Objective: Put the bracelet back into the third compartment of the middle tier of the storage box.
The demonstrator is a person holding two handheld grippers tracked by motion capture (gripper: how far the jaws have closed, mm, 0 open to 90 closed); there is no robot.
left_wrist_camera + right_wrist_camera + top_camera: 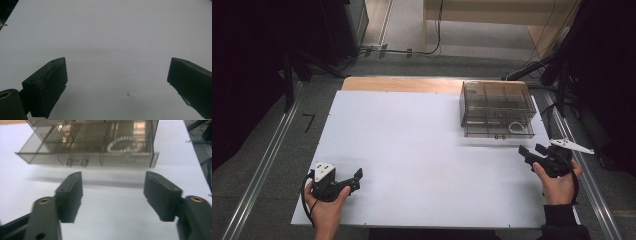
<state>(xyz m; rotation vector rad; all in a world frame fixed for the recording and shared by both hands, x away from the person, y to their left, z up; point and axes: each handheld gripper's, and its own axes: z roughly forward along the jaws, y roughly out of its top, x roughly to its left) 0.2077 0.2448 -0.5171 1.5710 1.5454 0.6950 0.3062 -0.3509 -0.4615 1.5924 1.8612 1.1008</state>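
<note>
The smoky transparent plastic drawer box [497, 109] sits far right on the white table [412, 160] with its bottom drawer [87, 157] slightly out holding a white bead bracelet [124, 144]; right gripper [113, 192] hovers near it, wide open and empty, left gripper [117, 82] idle, open, empty, so drawer work looks unfinished.

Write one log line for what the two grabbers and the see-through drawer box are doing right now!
left gripper: open, empty, over white board | right gripper: open, empty, facing drawer box | drawer: pulled out, bead bracelet inside

left claw [353, 179] jaws spread wide (hand low, near edge); right claw [532, 151] jaws apart, nothing between.
</note>
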